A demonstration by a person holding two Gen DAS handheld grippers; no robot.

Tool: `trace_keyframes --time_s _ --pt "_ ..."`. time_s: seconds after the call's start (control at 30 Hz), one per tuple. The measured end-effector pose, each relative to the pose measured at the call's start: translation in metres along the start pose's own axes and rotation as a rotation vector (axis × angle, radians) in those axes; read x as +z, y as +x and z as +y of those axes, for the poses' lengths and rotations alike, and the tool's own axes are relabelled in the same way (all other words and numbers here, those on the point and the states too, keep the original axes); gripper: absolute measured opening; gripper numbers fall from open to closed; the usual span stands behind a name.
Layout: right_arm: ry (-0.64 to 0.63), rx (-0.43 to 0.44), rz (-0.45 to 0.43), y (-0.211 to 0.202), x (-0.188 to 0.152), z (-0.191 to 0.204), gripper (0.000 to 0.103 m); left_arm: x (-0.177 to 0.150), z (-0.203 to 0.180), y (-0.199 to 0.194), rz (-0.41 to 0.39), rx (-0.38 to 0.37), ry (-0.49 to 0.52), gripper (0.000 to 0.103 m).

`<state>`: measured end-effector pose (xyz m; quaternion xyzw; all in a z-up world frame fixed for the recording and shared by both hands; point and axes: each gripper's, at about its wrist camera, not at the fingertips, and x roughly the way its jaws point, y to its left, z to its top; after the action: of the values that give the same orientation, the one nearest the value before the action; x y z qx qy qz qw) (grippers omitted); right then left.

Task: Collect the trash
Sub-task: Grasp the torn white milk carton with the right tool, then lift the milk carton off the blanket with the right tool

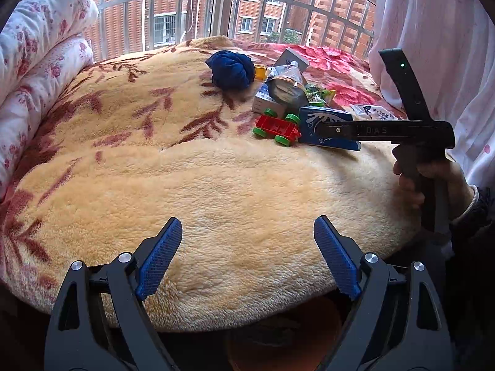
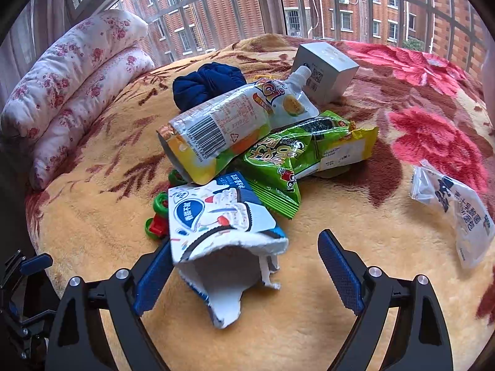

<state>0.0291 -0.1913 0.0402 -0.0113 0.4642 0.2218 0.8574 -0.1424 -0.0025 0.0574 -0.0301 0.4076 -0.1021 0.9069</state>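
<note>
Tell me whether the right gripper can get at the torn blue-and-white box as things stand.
Probably yes. The right gripper is open, and the torn blue-and-white box lies on the blanket with its ripped end already between the fingers; nothing blocks it.

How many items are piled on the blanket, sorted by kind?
Soft packets and pouches: 3 - spouted pouch, green snack packet, clear bread bag
Cartons and boxes: 3 - torn blue-and-white carton, grey box, small box
Toys: 1 - red and green toy car
Cloth: 1 - navy bundle
Total: 8
</note>
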Motion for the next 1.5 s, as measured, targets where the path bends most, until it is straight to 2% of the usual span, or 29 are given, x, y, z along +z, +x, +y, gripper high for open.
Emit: trace_keyframes --time_s 0.13,0.2,0.27,0.33,0.4,0.57,0.87,1.17,1.5 --pt "0.011 0.046 0.037 0.019 0.011 -0.001 0.088 0.006 0.005 0.004 0.002 0.007 -0.003 0.085" --pt "0.020 0.060 0.047 0.025 0.015 0.000 0.082 0.008 0.005 0.005 0.004 0.010 -0.003 0.085" --pt "0.026 0.079 0.058 0.030 0.018 0.002 0.068 0.010 0.005 0.007 0.005 0.014 0.000 0.085" --pt "0.023 0.073 0.058 0.033 0.020 0.005 0.059 0.013 0.003 0.008 0.007 0.025 0.008 0.085" --pt "0.017 0.066 0.049 0.032 0.019 0.008 0.058 0.016 0.000 0.010 0.013 0.030 0.018 0.085" --pt "0.019 0.065 0.025 0.025 0.013 0.006 0.057 0.022 -0.008 0.017 0.019 0.050 0.045 0.085" --pt "0.060 0.102 -0.015 0.003 -0.007 -0.008 0.056 0.021 -0.018 0.030 0.047 0.038 0.055 0.085" --pt "0.113 0.137 -0.018 -0.004 -0.020 -0.024 0.058 0.021 -0.027 0.037 0.060 0.017 0.059 0.085" --pt "0.059 0.047 -0.032 -0.013 -0.028 -0.018 0.062 0.022 -0.029 0.036 0.055 0.022 0.067 0.085"
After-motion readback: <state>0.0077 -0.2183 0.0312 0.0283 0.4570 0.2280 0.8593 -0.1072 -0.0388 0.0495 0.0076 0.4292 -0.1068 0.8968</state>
